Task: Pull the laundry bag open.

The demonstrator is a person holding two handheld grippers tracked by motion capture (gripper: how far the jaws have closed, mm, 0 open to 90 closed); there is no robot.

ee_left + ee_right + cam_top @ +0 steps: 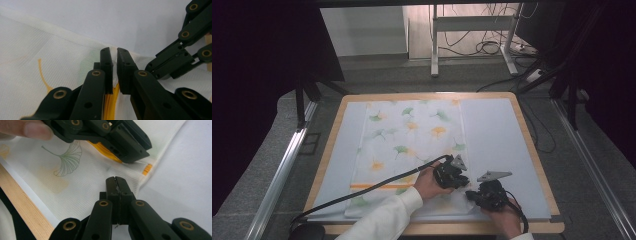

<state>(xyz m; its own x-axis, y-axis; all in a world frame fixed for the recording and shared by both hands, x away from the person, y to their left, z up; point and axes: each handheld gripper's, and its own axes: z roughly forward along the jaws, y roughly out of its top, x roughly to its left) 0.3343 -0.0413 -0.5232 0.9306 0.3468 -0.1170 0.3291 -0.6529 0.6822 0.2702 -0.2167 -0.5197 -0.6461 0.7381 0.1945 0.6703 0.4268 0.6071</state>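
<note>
Grey floor (412, 80), white desk legs (434, 45), cables (484, 47)

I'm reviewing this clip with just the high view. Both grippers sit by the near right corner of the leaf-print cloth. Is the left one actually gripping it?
Observer: Yes. In the left gripper view, the left gripper has a fold of the cloth pinched between its pads.
Operator: And the right one?
Observer: The right gripper is shut, with its tips on the cloth close to the hem. I cannot tell whether any fabric is caught.
Operator: Which part did the left one pick?
Observer: The orange stripe runs right up between its jaws.
</note>
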